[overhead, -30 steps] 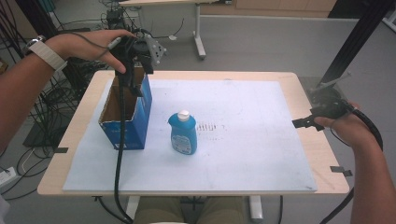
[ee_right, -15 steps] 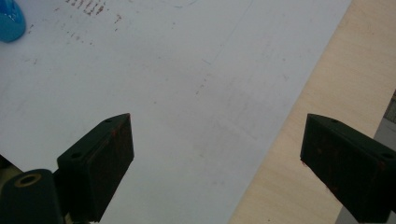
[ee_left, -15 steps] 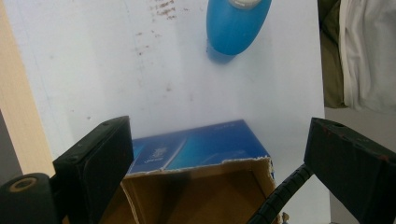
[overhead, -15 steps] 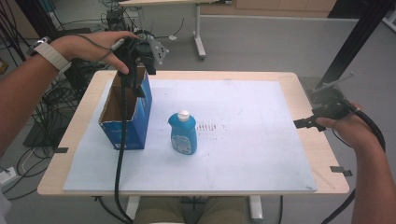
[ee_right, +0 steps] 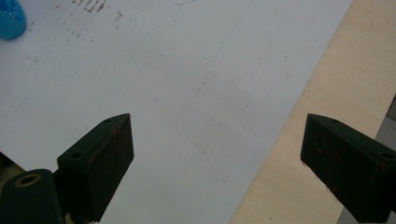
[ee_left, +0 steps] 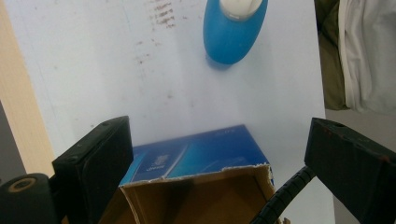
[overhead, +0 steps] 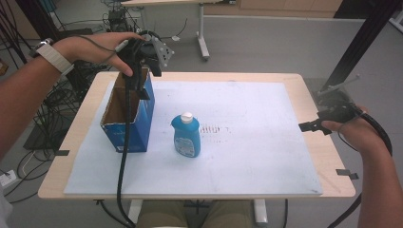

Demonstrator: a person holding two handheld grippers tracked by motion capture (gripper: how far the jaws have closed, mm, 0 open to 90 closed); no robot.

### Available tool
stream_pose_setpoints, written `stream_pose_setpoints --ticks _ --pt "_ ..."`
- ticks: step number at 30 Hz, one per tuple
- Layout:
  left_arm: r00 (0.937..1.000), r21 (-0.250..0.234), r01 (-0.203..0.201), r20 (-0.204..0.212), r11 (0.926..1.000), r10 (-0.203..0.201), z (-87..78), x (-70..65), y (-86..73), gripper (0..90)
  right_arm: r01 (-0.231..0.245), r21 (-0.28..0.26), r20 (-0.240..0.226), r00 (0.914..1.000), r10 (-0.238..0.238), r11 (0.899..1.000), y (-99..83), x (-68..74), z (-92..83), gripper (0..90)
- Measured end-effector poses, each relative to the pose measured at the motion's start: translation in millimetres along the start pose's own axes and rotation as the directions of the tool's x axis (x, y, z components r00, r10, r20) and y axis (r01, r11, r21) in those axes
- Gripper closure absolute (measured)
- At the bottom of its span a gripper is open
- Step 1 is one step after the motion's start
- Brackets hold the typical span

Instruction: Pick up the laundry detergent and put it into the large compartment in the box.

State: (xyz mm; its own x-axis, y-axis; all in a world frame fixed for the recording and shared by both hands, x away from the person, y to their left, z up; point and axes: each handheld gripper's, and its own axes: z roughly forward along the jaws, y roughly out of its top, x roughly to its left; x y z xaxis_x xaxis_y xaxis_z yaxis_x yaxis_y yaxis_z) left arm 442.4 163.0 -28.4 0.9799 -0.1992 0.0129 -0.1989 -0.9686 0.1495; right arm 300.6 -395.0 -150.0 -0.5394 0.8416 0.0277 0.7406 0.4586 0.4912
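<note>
Right now left gripper (overhead: pixel 142 57), jaws wide, hangs over the box's (overhead: pixel 128 111) far end; bottle (overhead: pixel 186 136) stands just beside it. Right gripper (overhead: pixel 323 124) wide too, idle. Risk: cable (ee_left: pixel 280 198) w/in opening could snag, tipping box.

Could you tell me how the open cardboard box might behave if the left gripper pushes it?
The box looks empty and open-topped, so probably light and easily slid. Its torn rim suggests thin walls that may flex. Standing tall and narrow, it might tip.

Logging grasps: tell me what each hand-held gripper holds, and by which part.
Nothing is held. The left hand-held gripper is open above the box; the right hand-held gripper is open over the mat.
</note>
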Motion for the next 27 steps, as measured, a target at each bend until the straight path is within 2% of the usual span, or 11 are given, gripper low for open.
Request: stream_pose_setpoints --ticks 5,27 --pt "1.0000 -0.016 -0.007 -0.001 0.9998 0.007 -1.5 -0.9 1.0 7.8 -0.002 -0.004 0.005 1.0000 0.002 1.000 -1.6 0.2 -2.4 9.5" --pt "0.9982 -0.016 -0.059 0.002 0.9981 0.059 4.7 -4.3 23.3 7.4 -0.001 -0.018 0.002 1.0000 0.001 1.000 -9.2 0.5 -5.7 9.5"
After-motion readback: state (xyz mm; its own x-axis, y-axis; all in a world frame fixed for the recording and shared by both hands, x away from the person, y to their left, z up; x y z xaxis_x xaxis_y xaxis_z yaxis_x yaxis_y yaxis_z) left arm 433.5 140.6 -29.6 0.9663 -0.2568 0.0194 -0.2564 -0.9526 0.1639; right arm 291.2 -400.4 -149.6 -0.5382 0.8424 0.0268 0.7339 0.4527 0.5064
